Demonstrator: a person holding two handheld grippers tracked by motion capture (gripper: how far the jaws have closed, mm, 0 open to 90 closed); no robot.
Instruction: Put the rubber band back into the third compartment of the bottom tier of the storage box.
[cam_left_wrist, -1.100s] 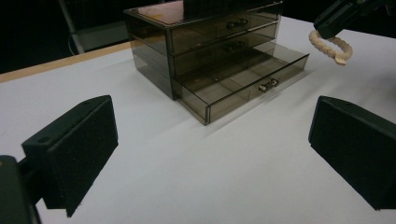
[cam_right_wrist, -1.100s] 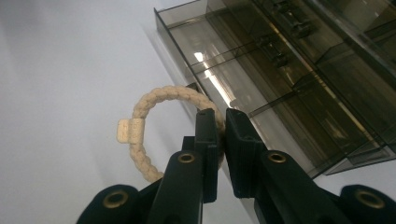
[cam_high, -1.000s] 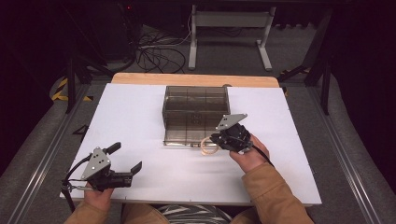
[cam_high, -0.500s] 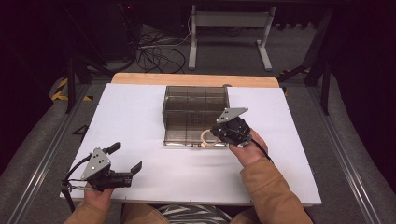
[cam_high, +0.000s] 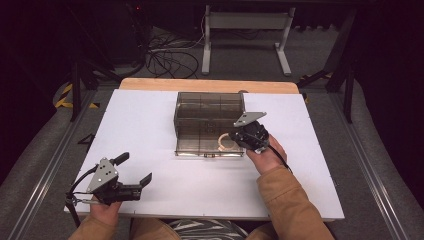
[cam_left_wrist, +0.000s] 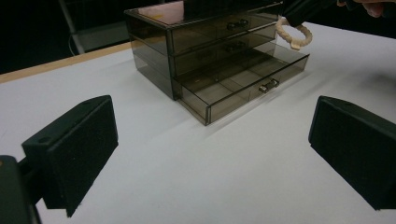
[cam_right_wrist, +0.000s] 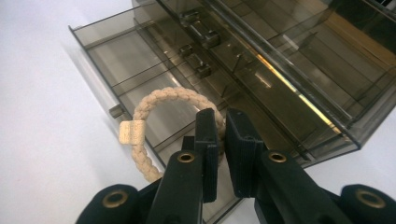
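One braided cream bracelet (cam_right_wrist: 154, 116) is the thing in hand, a light, soft cord loop that should flex and dangle rather than hold its shape, so a firm pinch across the braid, away from its small flat tag (cam_right_wrist: 130, 132), looks like the safest hold. The right gripper (cam_right_wrist: 223, 122) has its jaws closed tight on the loop's right side, low in the centre of the right gripper view; the rest of the ring curves up and left from the jaws, hanging free. In the high view the bracelet (cam_high: 226, 142) sits at mid-frame, over the pulled-out bottom drawer (cam_high: 207, 145) of the smoked clear drawer box (cam_high: 209, 107). The drawer's thin plastic walls seem brittle, so a gentle lowering is wise. The left gripper (cam_high: 134, 170) rests at the lower left over the white worktop (cam_high: 150, 120), jaws spread wide and empty, well apart from the box.
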